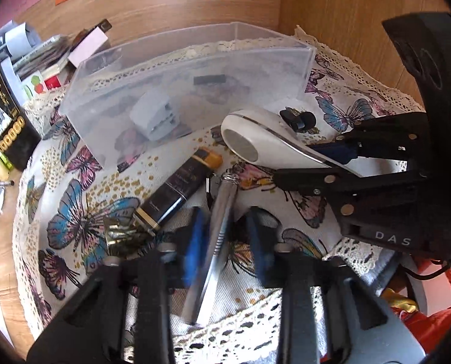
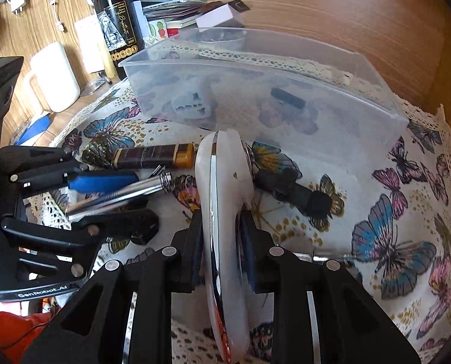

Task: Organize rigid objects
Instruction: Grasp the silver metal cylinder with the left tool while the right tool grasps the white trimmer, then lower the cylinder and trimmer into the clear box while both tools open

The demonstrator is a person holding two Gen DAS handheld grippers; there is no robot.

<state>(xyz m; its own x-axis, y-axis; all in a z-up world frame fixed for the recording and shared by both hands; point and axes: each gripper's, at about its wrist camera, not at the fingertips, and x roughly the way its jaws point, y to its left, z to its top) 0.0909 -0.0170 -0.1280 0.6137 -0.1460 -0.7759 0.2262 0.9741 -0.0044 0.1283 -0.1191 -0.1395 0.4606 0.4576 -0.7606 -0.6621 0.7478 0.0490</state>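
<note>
Your right gripper [image 2: 222, 242] is clamped on the white teardrop-shaped plastic device with a chrome seam [image 2: 222, 188], blue pads pressed on both flanks of its narrow handle end. Its wide round head points toward the clear rectangular plastic bin [image 2: 361, 69], just short of the bin's near wall, and in the left wrist view it looks lifted off the butterfly-print tablecloth w/ lace edging [image 2: 392, 227].

Your left gripper [image 1: 225, 233] has its fingers apart, straddling the long silver metal tube w/ a threaded end [image 1: 216, 236]. The tube sits between the blue pads [image 1: 195, 236]; the left pad is blurred and right beside it, so I can't tell if it touches. The far pad stands clear.

Rel. to the bin:
- Inside it: a pale translucent ribbed block [image 2: 192, 106] near the left end, and a small black bar [image 2: 287, 97] toward the middle.
- In front of it, on the cloth: a dark brown cylindrical tube w/ gold bands and an amber cap [image 1: 180, 188], lying just beside the silver tube's threaded end.
- In front, toward its right end: a small black clip-like piece w/ a fuzzy round tip [image 2: 298, 192], right next to the white device's head.
- Behind its left corner: a dark wine bottle w/ black-and-gold label [image 2: 116, 27] and a stack of papers and boxes [image 2: 176, 12]. A white mug [image 2: 55, 75] stands further left of the bottle.
</note>
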